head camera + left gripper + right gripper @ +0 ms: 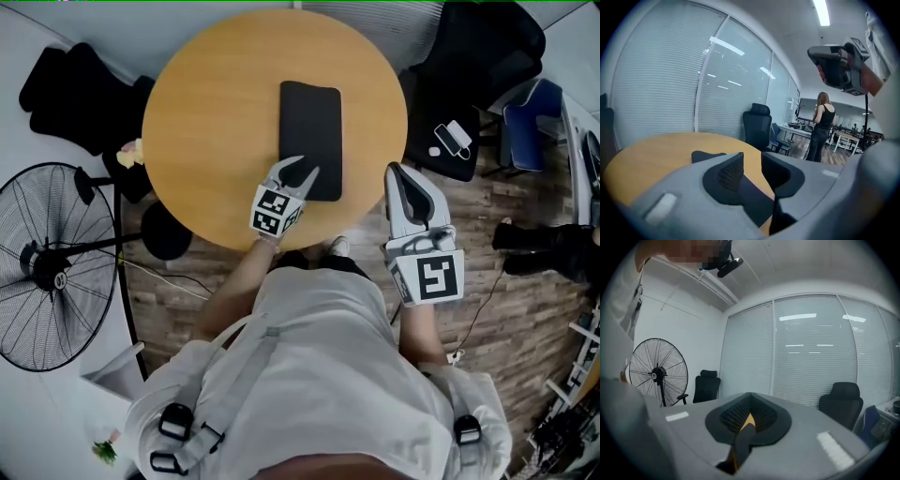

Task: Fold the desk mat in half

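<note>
1. Desk mat (314, 131) lies flat on the surface (216, 122), near corner beneath the left gripper (305, 169), jaws apart
2. Right gripper (394, 171) hangs off the surface, jaws together, empty
3. Mat looks thin, limp, light: pinch near corners, lift toward far edge

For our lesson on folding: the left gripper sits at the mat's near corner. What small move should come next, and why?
Probably lower the left gripper and close it on the near-left corner of the desk mat: its jaws stand apart over that corner, gripping nothing; the right gripper is shut, off the mat.
</note>
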`<state>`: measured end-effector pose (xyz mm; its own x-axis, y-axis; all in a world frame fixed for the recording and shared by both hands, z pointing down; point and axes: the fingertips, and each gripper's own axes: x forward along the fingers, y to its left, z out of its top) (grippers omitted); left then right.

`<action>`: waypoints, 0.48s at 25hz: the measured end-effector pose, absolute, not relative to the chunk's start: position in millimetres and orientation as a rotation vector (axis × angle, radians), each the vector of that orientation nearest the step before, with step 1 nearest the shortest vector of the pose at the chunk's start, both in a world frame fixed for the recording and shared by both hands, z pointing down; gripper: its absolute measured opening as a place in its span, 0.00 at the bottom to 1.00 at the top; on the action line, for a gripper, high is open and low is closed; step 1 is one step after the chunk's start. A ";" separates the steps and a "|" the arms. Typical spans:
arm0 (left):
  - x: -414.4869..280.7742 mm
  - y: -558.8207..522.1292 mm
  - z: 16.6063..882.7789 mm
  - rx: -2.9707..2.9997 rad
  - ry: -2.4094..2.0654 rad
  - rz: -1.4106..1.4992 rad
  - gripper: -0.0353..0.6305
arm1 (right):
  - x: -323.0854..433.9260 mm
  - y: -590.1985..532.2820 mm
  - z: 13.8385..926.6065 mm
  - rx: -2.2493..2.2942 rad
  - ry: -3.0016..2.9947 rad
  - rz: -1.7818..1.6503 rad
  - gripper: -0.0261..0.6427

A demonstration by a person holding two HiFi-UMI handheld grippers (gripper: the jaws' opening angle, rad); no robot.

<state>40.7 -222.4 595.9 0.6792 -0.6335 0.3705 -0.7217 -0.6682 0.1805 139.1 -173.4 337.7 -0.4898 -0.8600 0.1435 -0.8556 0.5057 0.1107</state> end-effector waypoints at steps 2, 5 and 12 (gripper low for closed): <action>33.6 -223.7 571.6 2.603 -1.104 0.351 0.24 | 135.7 -175.0 336.9 1.471 -2.572 -0.039 0.05; 21.5 -225.6 538.8 2.622 -1.151 0.282 0.24 | 131.0 -178.2 335.9 1.464 -2.579 -0.044 0.05; -4.5 -225.9 483.1 2.653 -1.240 0.196 0.23 | 123.1 -184.4 336.4 1.446 -2.589 -0.047 0.05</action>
